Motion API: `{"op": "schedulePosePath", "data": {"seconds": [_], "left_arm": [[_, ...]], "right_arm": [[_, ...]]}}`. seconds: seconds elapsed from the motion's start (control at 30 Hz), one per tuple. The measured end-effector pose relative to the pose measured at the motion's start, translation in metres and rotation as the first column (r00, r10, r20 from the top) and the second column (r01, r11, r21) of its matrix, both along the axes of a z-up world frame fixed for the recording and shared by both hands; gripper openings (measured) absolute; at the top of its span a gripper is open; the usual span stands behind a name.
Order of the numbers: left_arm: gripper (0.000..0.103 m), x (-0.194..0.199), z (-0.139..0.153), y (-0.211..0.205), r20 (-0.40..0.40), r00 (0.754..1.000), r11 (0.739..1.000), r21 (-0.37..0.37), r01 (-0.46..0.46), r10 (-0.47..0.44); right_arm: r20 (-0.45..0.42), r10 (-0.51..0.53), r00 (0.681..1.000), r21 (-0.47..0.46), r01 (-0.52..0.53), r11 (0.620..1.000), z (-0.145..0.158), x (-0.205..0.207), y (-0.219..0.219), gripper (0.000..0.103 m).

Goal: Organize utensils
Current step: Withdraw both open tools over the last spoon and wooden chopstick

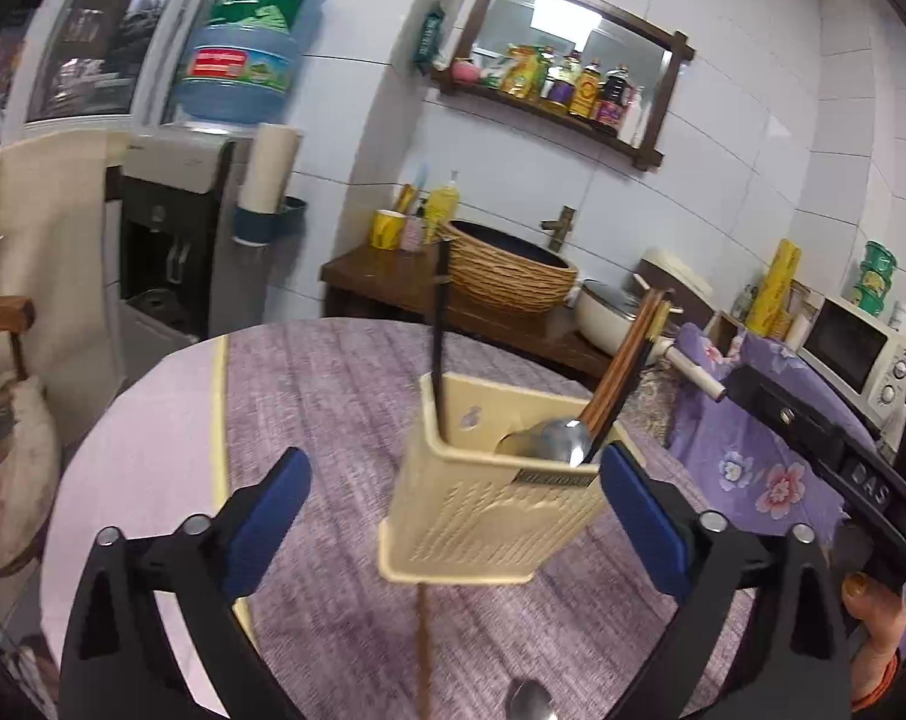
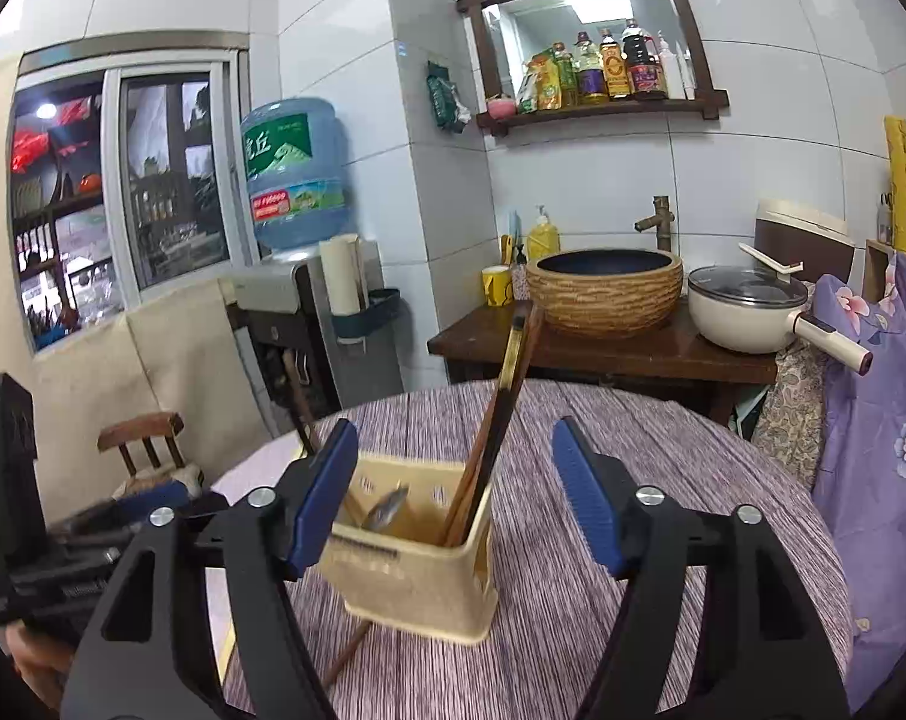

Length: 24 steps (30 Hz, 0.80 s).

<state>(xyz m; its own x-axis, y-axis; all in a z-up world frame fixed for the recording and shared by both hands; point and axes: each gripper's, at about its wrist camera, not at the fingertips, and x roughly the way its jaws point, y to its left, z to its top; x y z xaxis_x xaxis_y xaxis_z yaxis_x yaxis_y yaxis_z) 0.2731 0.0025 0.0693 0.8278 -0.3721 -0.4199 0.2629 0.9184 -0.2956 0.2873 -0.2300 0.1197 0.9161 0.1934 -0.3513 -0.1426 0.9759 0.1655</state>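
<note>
A: Where's the utensil holder (image 1: pixel 489 498)?

B: Upright on the purple-clothed table (image 1: pixel 333 420), with brown chopsticks (image 1: pixel 624 378), a dark chopstick (image 1: pixel 440 324) and a metal spoon (image 1: pixel 552 441) standing in it.

A: And the tools?

B: The left tool (image 1: pixel 453 516) is spread wide around the holder, gripping nothing. The right tool (image 2: pixel 456 504) is also wide open and empty.

A: Anything hard to see?

B: A stick (image 1: pixel 423 654) on the table runs under the holder's near side. A second spoon (image 1: pixel 528 699) is cut off at the bottom edge.
</note>
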Motion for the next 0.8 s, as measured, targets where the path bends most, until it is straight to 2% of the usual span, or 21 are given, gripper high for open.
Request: {"op": "schedulePosePath", "data": {"seconds": [0.03,0.17,0.3,0.43,0.5,0.63,0.8], "left_arm": [[0.098,-0.006,-0.005,0.006,-0.01,1.0,1.0,0.002,-0.021,0.021],[0.098,-0.02,-0.028,0.022,-0.073,0.994,0.996,0.057,-0.072,0.076],[0.098,-0.037,-0.049,0.036,-0.103,0.985,0.985,0.119,-0.125,0.137],[0.098,-0.051,-0.063,0.041,-0.111,0.979,0.973,0.177,-0.148,0.17],[0.098,-0.055,-0.072,0.042,-0.123,0.976,0.965,0.211,-0.153,0.182],[0.098,-0.058,-0.085,0.045,-0.147,0.968,0.959,0.23,-0.165,0.202],[0.098,-0.067,-0.09,0.046,-0.133,0.964,0.943,0.275,-0.188,0.231]], "right_arm": [[-0.02,0.006,1.0,-0.006,-0.006,1.0,-0.006,-0.006,0.002,0.077],[-0.124,0.028,0.992,-0.04,-0.033,0.999,-0.036,-0.023,0.014,0.077],[-0.223,0.012,0.975,-0.083,-0.031,0.996,-0.077,-0.037,0.025,0.077],[-0.309,-0.003,0.951,-0.06,-0.017,0.998,-0.109,-0.047,0.024,0.077],[-0.337,-0.002,0.942,-0.056,-0.017,0.998,-0.121,-0.052,0.026,0.077],[-0.385,0.019,0.923,-0.065,-0.048,0.997,-0.139,-0.057,0.04,0.074],[-0.44,0.027,0.897,-0.11,-0.084,0.99,-0.158,-0.052,0.069,0.071]]}}
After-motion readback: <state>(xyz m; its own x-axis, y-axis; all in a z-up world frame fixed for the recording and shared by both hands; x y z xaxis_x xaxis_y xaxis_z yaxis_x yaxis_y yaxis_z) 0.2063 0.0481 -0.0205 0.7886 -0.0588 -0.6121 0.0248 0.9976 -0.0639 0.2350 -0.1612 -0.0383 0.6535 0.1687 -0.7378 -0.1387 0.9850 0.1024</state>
